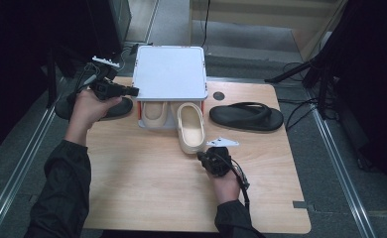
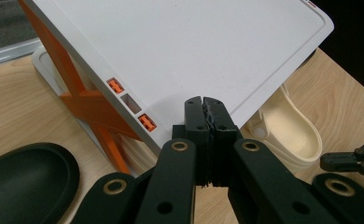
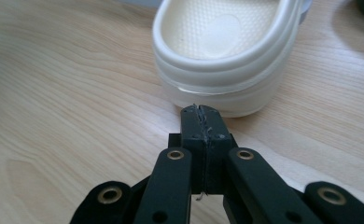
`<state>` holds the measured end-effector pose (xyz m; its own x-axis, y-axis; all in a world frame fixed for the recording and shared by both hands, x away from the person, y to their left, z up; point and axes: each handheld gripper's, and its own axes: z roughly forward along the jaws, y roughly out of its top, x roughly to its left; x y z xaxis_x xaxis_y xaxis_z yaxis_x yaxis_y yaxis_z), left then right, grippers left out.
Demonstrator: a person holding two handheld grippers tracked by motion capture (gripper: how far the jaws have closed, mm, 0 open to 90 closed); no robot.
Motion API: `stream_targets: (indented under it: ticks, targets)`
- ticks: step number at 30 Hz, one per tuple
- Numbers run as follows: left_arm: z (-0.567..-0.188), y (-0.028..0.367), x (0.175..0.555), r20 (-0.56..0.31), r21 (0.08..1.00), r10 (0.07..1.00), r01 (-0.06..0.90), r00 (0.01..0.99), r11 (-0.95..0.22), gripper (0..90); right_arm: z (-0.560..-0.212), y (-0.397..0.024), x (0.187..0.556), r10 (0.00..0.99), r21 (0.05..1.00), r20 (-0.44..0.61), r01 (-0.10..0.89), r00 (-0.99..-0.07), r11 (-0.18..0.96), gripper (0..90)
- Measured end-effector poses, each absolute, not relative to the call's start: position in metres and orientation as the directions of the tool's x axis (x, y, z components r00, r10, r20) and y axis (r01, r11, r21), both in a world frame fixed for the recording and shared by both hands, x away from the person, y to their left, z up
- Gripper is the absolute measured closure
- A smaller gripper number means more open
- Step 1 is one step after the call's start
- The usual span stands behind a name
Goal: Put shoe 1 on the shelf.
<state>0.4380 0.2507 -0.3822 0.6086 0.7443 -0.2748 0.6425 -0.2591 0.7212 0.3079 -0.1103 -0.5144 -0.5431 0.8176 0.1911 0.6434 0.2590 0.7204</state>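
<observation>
Cream clog [image 3: 222, 51] on the wooden tabletop [image 1: 147, 188], heel just ahead of the right tool [image 3: 202, 112], toe tucked under the white rack [image 1: 170, 72] and out of sight. Right tool pressed together, gripping nothing, tips close to the heel; touching or not, hard to tell. Second cream clog [image 1: 153, 113] mostly hidden beneath the rack. Left tool [image 2: 203, 105] likewise closed and empty, at the rack's corner. Black sandal [image 1: 246, 116] lying apart on the right; another black sandal [image 1: 117, 108] half covered by the left hand [image 1: 87, 110].

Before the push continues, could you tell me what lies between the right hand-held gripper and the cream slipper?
Nothing: the right gripper view shows the right hand-held gripper shut at the cream slipper's heel, bare wood around.
</observation>
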Motion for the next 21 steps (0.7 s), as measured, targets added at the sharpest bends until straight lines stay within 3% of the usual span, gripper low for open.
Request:
stream_targets:
  ticks: [21]
  targets:
    - [-0.382, 0.251, 0.438, -0.274, 0.722, 0.745, 0.642, 0.609, -0.258, 89.4, -0.514, -0.098, 0.333, 0.826, 0.704, 0.191, 0.661, -0.53, 0.261, 90.0]
